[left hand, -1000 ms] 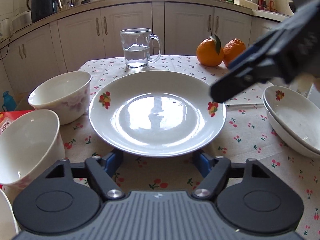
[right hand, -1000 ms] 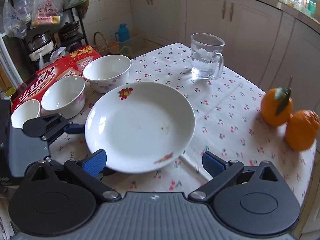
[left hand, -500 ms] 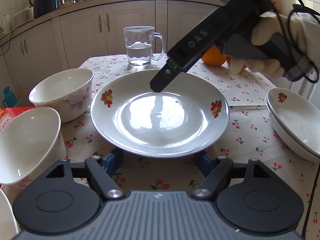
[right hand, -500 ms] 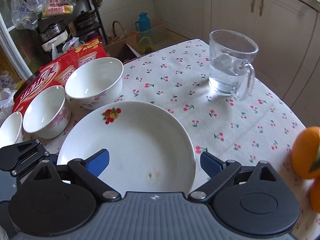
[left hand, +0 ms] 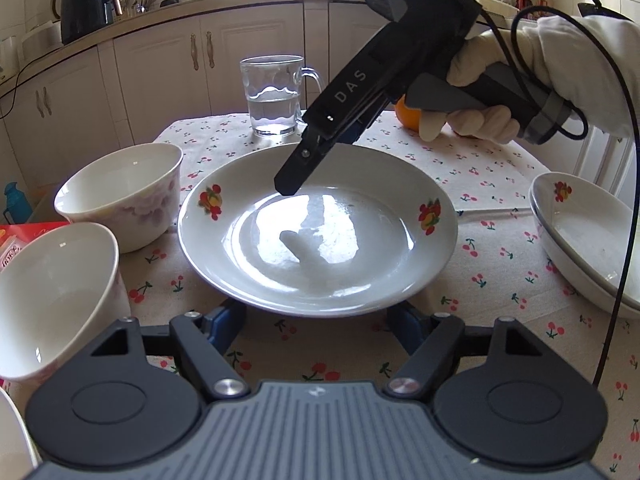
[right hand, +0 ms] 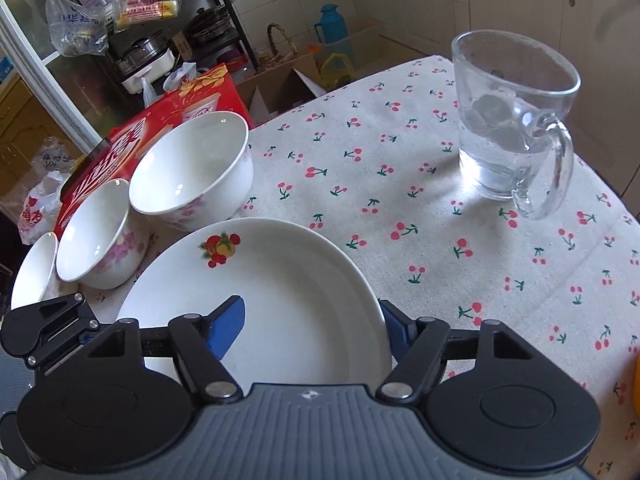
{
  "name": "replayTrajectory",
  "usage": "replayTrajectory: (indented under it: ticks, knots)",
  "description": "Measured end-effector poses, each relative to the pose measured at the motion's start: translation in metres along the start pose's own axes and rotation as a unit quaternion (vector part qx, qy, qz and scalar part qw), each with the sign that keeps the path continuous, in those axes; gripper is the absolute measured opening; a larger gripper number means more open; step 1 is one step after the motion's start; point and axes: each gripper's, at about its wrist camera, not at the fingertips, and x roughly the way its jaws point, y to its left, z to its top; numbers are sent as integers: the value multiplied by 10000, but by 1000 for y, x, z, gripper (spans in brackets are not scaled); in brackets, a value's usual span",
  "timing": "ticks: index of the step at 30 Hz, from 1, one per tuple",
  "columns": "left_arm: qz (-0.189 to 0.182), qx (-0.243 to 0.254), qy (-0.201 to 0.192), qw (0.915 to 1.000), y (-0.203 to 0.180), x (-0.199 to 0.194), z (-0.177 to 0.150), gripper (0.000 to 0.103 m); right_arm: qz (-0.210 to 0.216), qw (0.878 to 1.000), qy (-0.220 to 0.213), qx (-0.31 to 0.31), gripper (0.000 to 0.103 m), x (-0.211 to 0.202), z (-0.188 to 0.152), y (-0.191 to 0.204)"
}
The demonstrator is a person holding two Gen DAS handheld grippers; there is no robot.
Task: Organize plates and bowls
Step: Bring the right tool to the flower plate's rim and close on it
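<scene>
Since a second ago the right gripper [right hand: 308, 326] has swung in from the side and dropped over the plate [left hand: 320, 232], which sits mid-table just in front of the glass mug [left hand: 276, 96]. That plate's glazed ceramic: stiff, slick, chippable, moderately heavy, so the rim is the only sensible place to pinch. Right jaws are closing, one blue pad [right hand: 228, 326] inside the dish and the other outside the rim; contact looks not quite made, hard to say. The left gripper [left hand: 316, 320] sits at the near rim, jaws wide and closing, touching nothing obvious.
</scene>
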Motion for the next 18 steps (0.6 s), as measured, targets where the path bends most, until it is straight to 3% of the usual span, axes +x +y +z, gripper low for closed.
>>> replayTrajectory:
  ticks: [4, 9, 18]
  knots:
    - [-43, -42, 29, 10000, 3, -1, -1, 78, 9, 9999, 135, -30, 75, -3, -4, 3]
    - [-43, -35, 34, 10000, 4, -1, -1, 78, -105, 9998, 184, -15, 56, -8, -10, -1]
    - [-9, -13, 29, 10000, 3, 0, 0, 79, 84, 9996, -56, 265, 49, -7, -7, -15]
